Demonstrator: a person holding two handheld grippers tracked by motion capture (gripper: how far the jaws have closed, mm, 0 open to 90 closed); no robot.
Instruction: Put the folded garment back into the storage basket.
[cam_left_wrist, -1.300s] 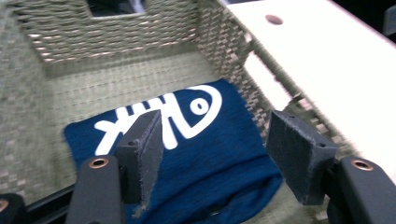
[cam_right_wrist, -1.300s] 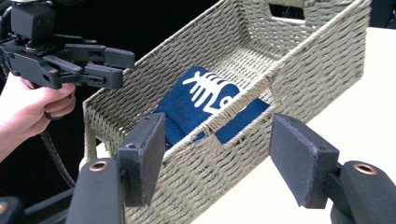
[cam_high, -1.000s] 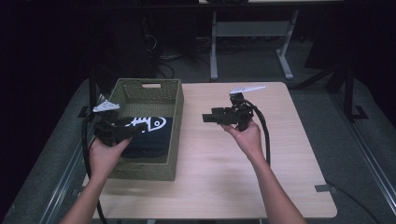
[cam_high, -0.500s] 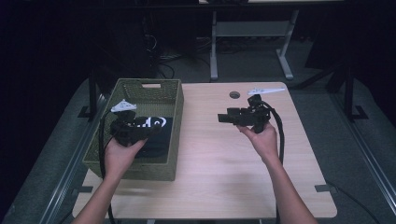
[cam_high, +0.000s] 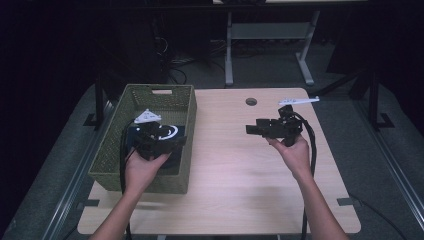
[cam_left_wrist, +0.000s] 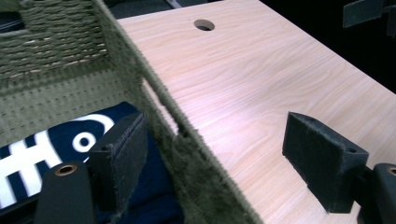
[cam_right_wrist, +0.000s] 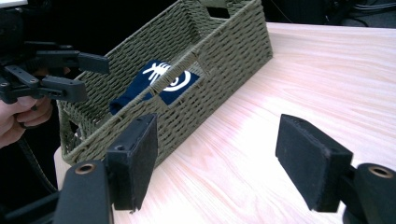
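1. Dark surroundings swallow the room beyond the table (cam_high: 225, 165); floor, cables and a grey frame at the far side are barely legible.
2. Light wood tabletop carries a green woven basket (cam_high: 112, 150) at its left edge. A round cable hole (cam_high: 251, 101) sits near the far edge.
3. Inside the basket lies a folded dark-blue cloth (cam_right_wrist: 161, 84) with a white print. In the high view the left gripper (cam_high: 167, 143) covers most of it; the print cannot be read.
4. Left gripper: jaws wide apart and just now opening further, nothing gripped. In the left gripper view its jaws straddle the basket's right wall, one over the cloth, one over bare table; no pad presses on anything.
5. Right gripper (cam_high: 252, 129): held above the open tabletop right of the basket, pointing left toward it. Jaws wide, just now opening, nothing between them.
6. Both forearms are cut off at the near edge of the high view.
7. Open room: tabletop between basket and right edge is bare.
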